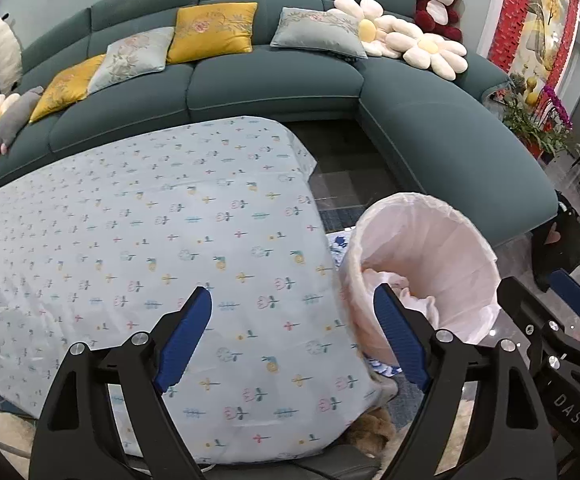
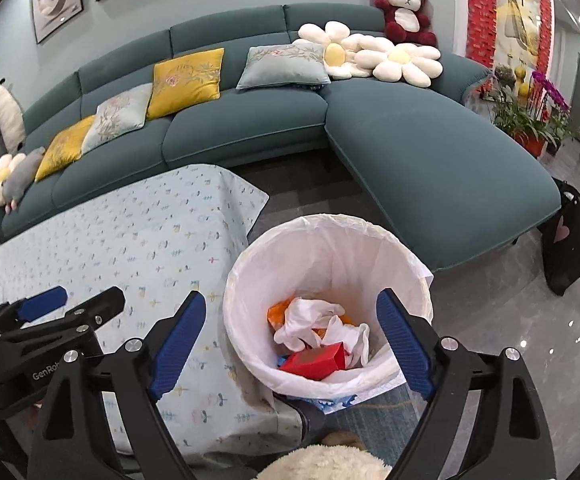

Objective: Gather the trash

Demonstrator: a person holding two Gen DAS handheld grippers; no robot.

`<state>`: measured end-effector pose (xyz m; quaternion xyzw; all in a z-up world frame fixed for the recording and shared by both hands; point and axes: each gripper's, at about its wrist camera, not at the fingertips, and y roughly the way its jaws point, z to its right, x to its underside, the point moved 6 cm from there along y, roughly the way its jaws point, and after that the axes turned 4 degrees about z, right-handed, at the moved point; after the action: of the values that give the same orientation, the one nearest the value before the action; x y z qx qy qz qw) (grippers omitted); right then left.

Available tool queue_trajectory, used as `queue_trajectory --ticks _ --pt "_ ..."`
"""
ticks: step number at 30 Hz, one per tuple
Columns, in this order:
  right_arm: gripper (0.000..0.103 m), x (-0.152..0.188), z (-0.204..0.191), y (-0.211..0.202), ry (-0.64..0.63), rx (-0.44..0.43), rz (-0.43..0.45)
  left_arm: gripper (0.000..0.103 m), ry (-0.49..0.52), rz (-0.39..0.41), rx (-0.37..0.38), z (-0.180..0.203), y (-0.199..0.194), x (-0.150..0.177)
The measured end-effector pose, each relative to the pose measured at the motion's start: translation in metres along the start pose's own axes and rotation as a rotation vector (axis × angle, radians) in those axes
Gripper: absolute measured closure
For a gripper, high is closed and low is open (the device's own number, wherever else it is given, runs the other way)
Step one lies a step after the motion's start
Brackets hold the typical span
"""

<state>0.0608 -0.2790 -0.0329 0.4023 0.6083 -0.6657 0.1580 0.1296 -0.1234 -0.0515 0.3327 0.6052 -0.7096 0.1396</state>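
Judging by what lies where, the collecting looks close to finished. The bin (image 2: 329, 300), lined with a pale bag, stands on the floor just beside the corner of the surface (image 2: 130, 240), and the trash is inside it: crumpled white tissue (image 2: 313, 320), a red box (image 2: 317, 362) lying on its side, an orange scrap (image 2: 280, 314) against the far wall, a sliver of blue under the box. The surface, covered with a flower-print cloth (image 1: 170, 220), shows nothing loose on it in either view; its near edge and left end run out of frame or behind the tools, so a stray piece there cannot be ruled out. Right gripper (image 2: 291, 340) hangs over the bin mouth, fingers wide apart, nothing between them. Left gripper (image 1: 291, 336) is over the near corner of the surface, fingers likewise spread wide and empty, the right-hand one crossing the bin's rim in the picture. Floor around the bin: glossy tile, a patterned rug edge beneath, no litter that I can make out. A dark bag (image 2: 569, 244) and something white sit by the sofa (image 2: 429, 160) end, well apart; whether those count as trash is unclear. Remaining work, if any: a check of the hidden edges.
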Motion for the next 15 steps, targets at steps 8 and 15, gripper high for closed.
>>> queue_trajectory --ticks 8,15 --pt "0.007 0.009 -0.005 0.000 -0.006 0.015 -0.018 0.016 -0.018 -0.004 -0.025 -0.014 -0.004 0.007" --pt "0.007 0.016 -0.009 0.002 -0.020 0.027 -0.028 0.016 -0.014 -0.005 -0.031 -0.015 -0.005 0.013"
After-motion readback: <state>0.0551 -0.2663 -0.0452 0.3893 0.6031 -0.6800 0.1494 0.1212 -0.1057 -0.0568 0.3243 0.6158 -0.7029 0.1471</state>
